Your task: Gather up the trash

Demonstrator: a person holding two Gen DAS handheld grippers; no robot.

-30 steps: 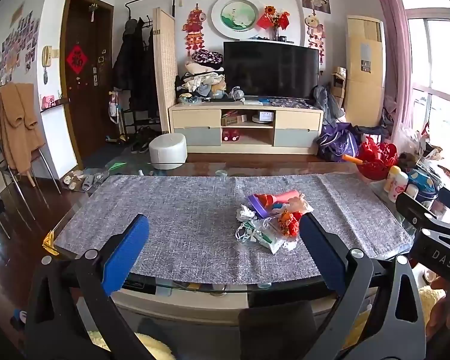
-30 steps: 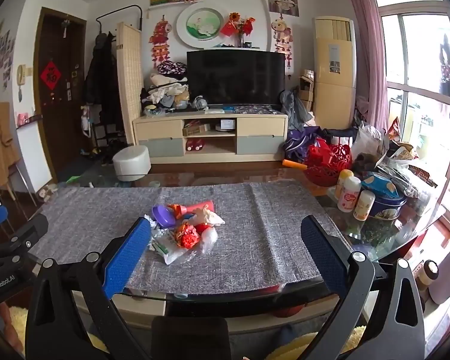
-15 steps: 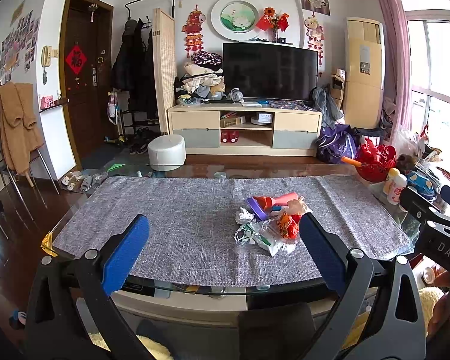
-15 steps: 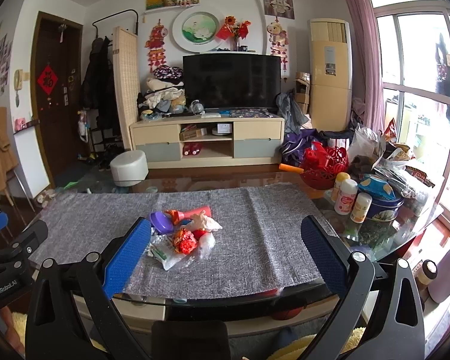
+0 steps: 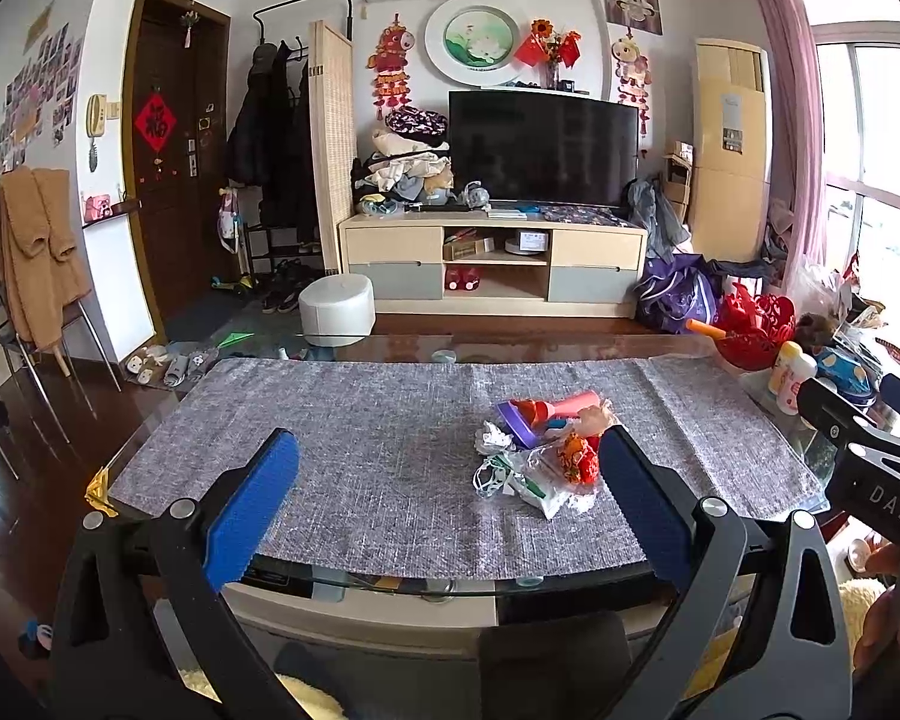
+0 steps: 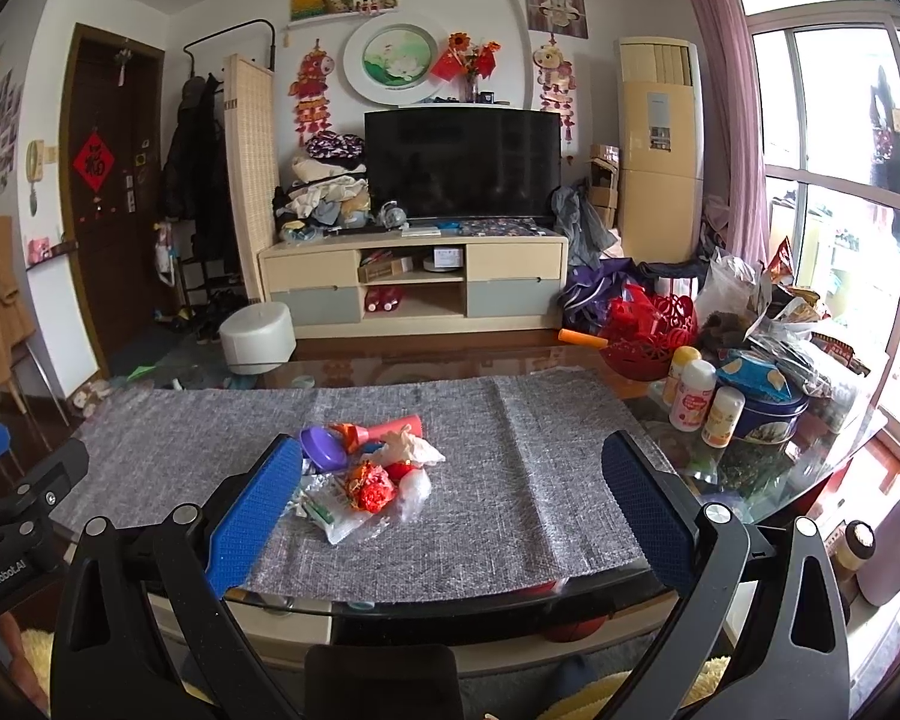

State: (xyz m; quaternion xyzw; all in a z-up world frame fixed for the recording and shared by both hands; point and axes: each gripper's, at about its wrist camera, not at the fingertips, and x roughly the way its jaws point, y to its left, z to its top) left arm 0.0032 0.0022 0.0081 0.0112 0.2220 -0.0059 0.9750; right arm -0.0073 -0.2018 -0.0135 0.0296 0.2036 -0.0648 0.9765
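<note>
A small pile of trash (image 5: 543, 447) (image 6: 369, 471) lies on the grey table runner (image 5: 390, 420) (image 6: 510, 450): a purple lid, a red-orange tube, crumpled tissue, a red wrapper and clear plastic. My left gripper (image 5: 450, 495) hangs open before the table's near edge, with the pile just inside its right finger. My right gripper (image 6: 450, 495) is open too, and the pile sits by its left finger. Neither holds anything. Each gripper's body shows at the edge of the other's view.
Bottles (image 6: 699, 399), a blue tin (image 6: 762, 414) and a red basket (image 6: 648, 330) crowd the glass table's right end. Beyond the table stand a white stool (image 5: 336, 309), a TV cabinet (image 5: 492, 264) and a chair draped with a brown coat (image 5: 33, 252).
Both grippers have drawn back and risen slightly from the table, so the pile looks a little farther off. Their fingers stayed open.
</note>
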